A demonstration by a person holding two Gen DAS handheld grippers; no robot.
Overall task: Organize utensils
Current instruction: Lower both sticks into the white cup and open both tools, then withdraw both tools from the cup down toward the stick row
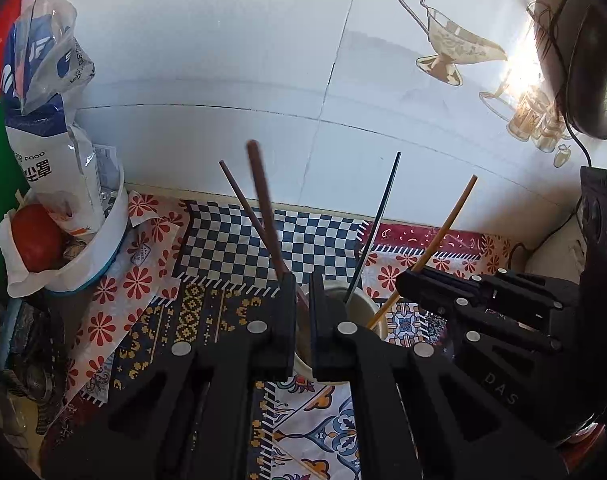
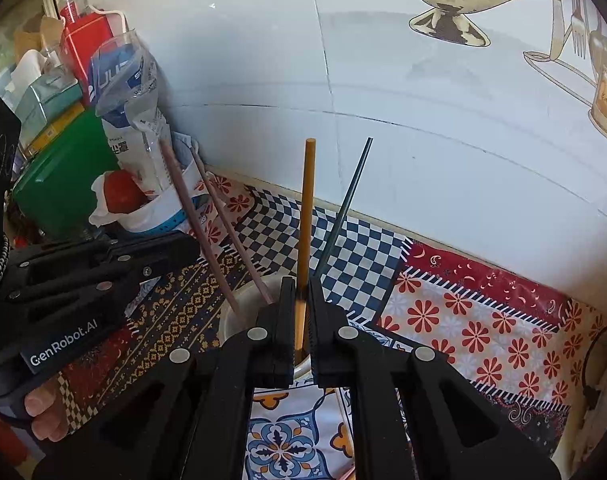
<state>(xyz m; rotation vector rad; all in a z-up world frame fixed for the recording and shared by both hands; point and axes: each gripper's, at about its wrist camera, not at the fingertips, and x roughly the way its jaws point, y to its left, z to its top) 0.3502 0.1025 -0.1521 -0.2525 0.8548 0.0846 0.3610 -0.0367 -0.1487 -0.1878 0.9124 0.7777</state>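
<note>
Chopsticks stand in a cream round ceramic cup (image 2: 239, 312) on the counter (image 2: 475, 320), which is covered by a patchwork patterned cloth. Left gripper (image 1: 302, 304): its fingers are clamped on a thick reddish-brown wooden chopstick (image 1: 263, 208), tilted, lower end inside the cup. Beside it leans a thinner reddish-brown chopstick (image 1: 239, 196). Right gripper (image 2: 302, 308): its fingers are closed on a light yellow bamboo chopstick (image 2: 305, 220) — held nearly upright over the cup's right rim. A thin black chopstick (image 2: 345, 208) also leans in the cup, touched by neither gripper. Near the wall to the left sits a white bowl (image 2: 159, 212) holding a red tomato (image 2: 121, 194) and a plastic food bag (image 2: 137, 120).
</note>
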